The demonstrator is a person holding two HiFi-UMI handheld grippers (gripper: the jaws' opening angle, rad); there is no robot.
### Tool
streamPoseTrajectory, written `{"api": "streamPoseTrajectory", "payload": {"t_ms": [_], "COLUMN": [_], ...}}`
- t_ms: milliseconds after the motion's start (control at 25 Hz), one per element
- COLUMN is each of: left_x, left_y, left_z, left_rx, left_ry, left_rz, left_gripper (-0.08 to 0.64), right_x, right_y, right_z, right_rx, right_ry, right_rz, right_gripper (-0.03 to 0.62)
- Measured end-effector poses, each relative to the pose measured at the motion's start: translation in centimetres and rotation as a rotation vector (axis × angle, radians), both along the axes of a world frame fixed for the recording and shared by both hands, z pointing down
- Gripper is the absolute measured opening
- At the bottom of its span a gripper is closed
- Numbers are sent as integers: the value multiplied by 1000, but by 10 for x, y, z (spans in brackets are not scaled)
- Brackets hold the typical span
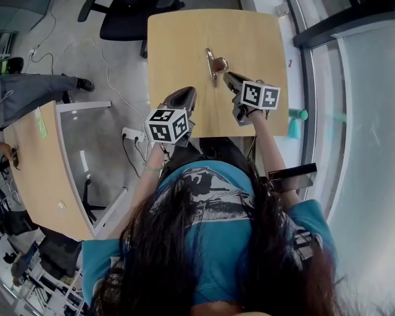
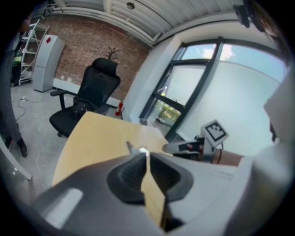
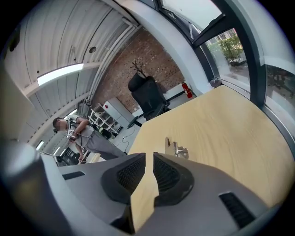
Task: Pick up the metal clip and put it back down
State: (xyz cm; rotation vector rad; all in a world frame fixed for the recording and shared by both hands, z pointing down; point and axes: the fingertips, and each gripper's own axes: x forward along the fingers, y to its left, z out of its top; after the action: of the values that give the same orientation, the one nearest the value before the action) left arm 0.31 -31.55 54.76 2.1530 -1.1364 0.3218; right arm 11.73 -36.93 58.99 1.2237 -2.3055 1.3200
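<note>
Metal clip: lay on the bench near its middle, free of both tongs and just ahead of the right pair's tips.
Left tongs: were pressed together at the tips and empty, over the near part of the bench, apart from the clip.
Right tongs: were drawn all but together, with only a sliver between the pads and nothing in it; they pointed toward the clip.
Office chair: stood beyond the bench's far end.
</note>
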Motion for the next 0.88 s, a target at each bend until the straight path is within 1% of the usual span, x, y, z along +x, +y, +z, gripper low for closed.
{"api": "streamPoseTrajectory", "payload": {"t_ms": [80, 120, 200, 320, 480, 720, 880], "left_x": [3, 5, 6, 5, 2, -7, -10], "left_y": [-5, -7, -12, -16, -21, -23, -22], "left_z": [3, 5, 7, 11, 13, 15, 14], "left_rx": [-6, -9, -14, -19, -25, -32, -34], "left_ry": [-3, -5, -10, -20, -24, -26, -30], "left_rz": [-11, -14, -20, -29, -49, -83, -100], "left_gripper": [8, 8, 8, 8, 8, 8, 8], "right_x": [3, 4, 3, 3, 6, -4, -11], "right_y": [-14, -22, -35, -50, -65, -72, -71], "right_z": [10, 15, 25, 43, 66, 92, 104], "right_rx": [-6, -10, -23, -47, -96, -196, -227], "right_ry": [19, 25, 35, 69, 104, 50, 64], "right_rz": [-15, -20, -24, -18, -12, 8, -18], "right_gripper": [32, 43, 114, 134, 146, 146, 146]}}
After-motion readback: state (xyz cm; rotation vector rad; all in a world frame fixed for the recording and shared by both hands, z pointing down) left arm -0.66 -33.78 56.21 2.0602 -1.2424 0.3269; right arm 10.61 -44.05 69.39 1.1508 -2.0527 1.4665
